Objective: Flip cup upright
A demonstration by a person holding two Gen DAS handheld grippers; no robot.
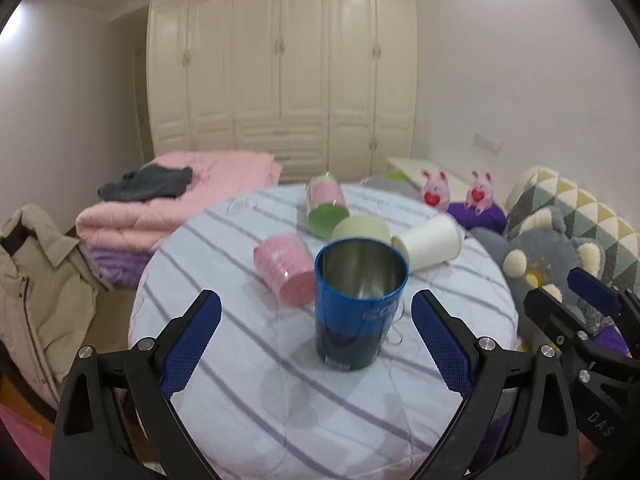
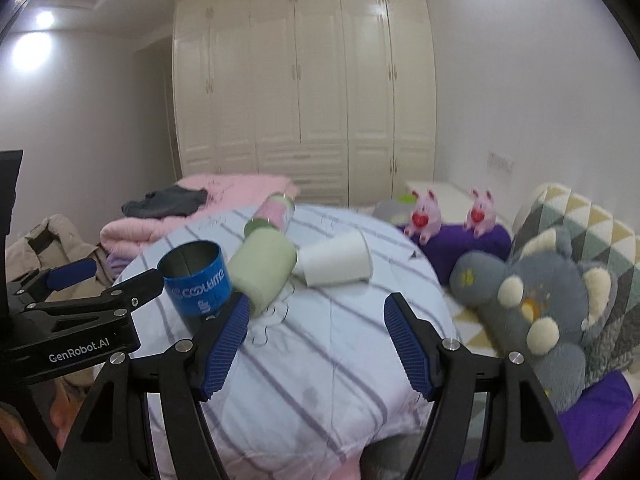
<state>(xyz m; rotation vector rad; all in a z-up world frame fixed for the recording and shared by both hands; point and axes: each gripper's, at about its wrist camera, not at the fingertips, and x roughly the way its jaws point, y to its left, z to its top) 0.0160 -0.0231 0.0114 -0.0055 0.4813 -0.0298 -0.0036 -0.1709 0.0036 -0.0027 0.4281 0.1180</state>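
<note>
Blue shiny metal cup (image 1: 360,304) stands upright, mouth up, on the soft striped round cushion (image 1: 280,400), between the left gripper (image 1: 316,344) jaws, which are wide apart and not touching it. The right gripper (image 2: 316,340) at 3 o'clock is spread too, holding nothing. A bump could tip the cup, because the cushion is squishy and the pink plastic cup (image 1: 286,268) lies close at 10 o'clock.

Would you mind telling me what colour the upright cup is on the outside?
Blue, with a silvery metal inside; the cup shows best in the left wrist view.
</note>
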